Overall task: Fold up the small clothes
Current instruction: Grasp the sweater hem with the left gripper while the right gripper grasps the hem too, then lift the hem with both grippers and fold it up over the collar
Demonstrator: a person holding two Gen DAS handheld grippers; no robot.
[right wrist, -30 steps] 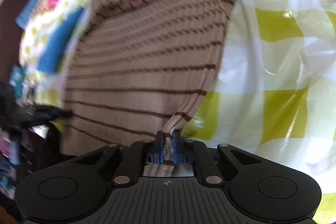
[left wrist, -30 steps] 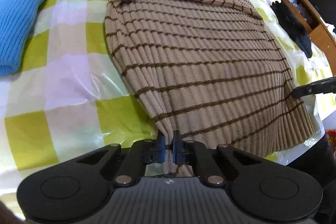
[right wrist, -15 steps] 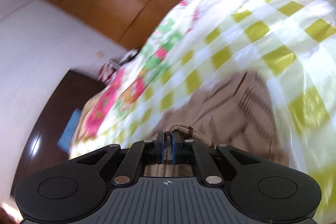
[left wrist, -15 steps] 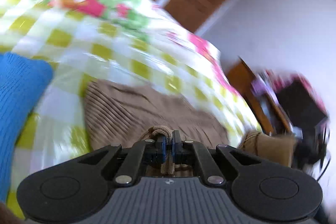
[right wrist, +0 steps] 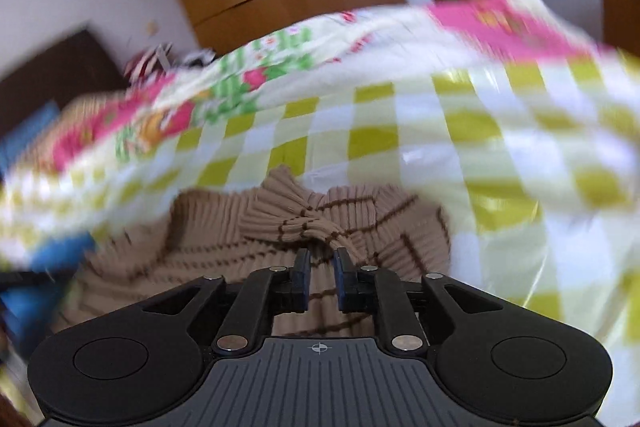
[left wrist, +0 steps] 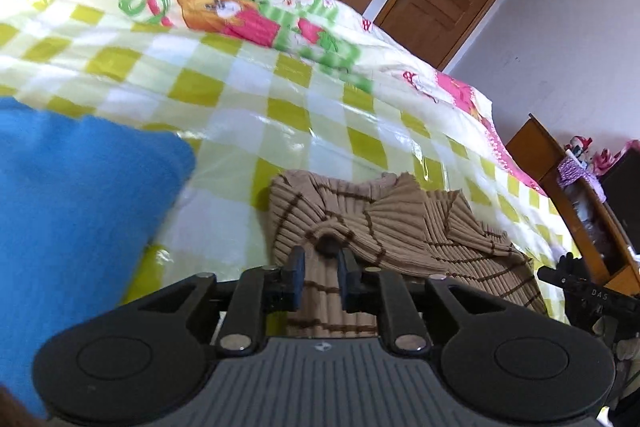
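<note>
Both claws, clamping the sweater's hem a second ago, are now gaping over the sweater, left claw and right claw releasing it doubled at lower centre on the bed.

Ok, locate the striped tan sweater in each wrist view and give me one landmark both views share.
Left wrist: the striped tan sweater lies bunched at lower centre-right, just beyond the open left gripper.
Right wrist: the sweater fills the lower centre-left, beyond the open right gripper.
Shared landmark: the yellow-and-white checked sheet under it.
</note>
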